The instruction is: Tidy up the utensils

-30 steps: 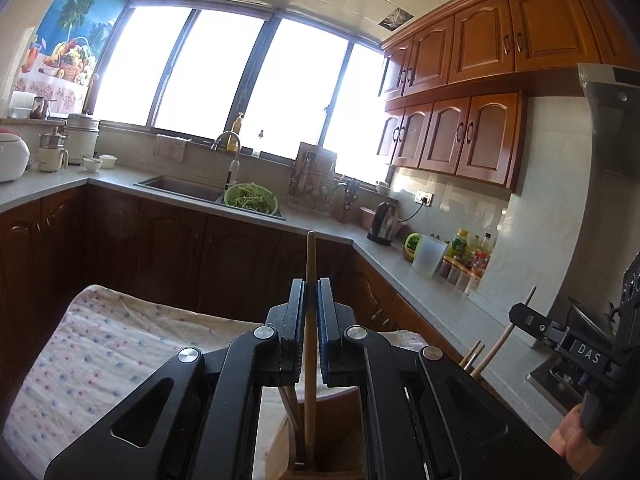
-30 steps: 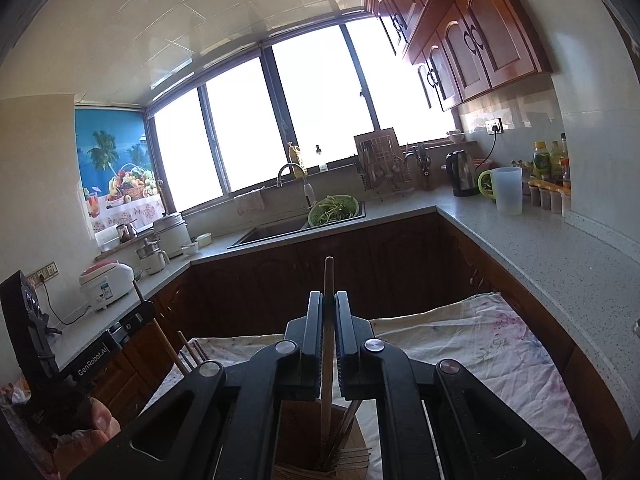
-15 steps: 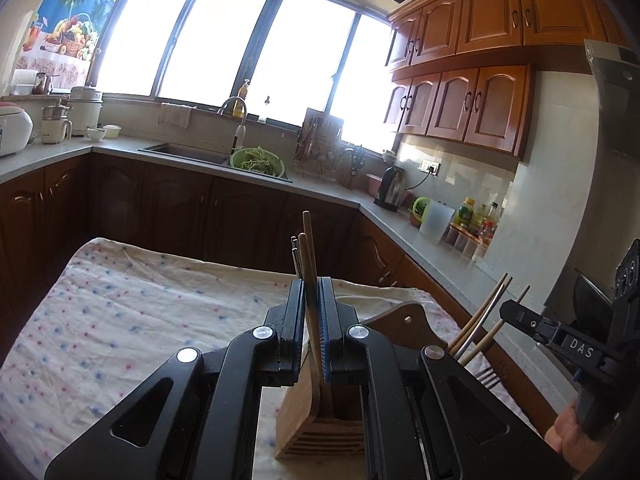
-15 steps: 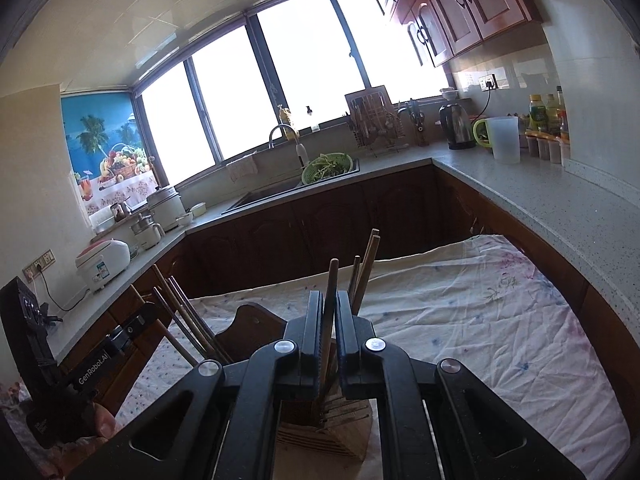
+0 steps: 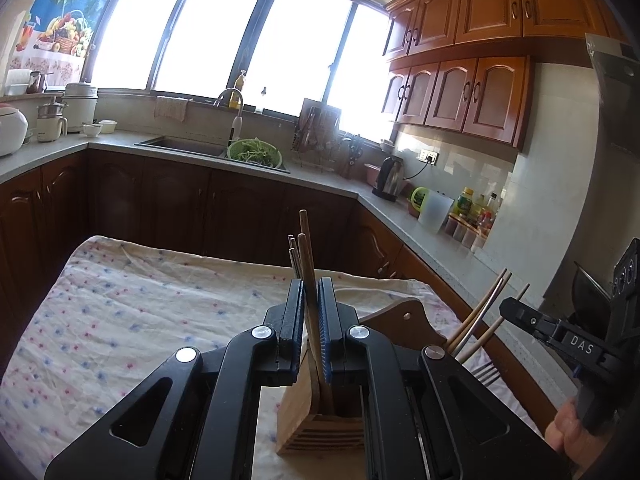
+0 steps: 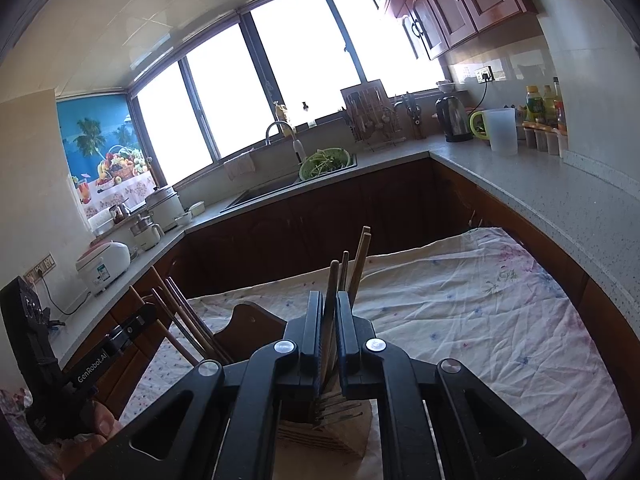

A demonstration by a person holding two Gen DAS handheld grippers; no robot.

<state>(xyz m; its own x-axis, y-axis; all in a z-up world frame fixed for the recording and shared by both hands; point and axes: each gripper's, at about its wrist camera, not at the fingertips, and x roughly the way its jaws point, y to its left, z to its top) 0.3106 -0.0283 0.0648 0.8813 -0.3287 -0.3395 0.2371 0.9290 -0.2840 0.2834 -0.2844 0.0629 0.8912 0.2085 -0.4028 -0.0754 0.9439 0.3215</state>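
Jaws of both grippers clamp chopsticks standing in the wooden holder (image 5: 320, 420).

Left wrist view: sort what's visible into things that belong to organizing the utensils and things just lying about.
Belongs to the job:
- wooden utensil holder
- chopstick clamped in the left hand-held gripper
- chopsticks leaning in the holder's far side
- right hand-held gripper, shut on one chopstick
- fork

Just lying about:
- kettle
- green colander
- rice cooker
- floral tablecloth

Chopsticks (image 5: 306, 276) in holder (image 5: 320, 420) on tablecloth (image 5: 140, 320)
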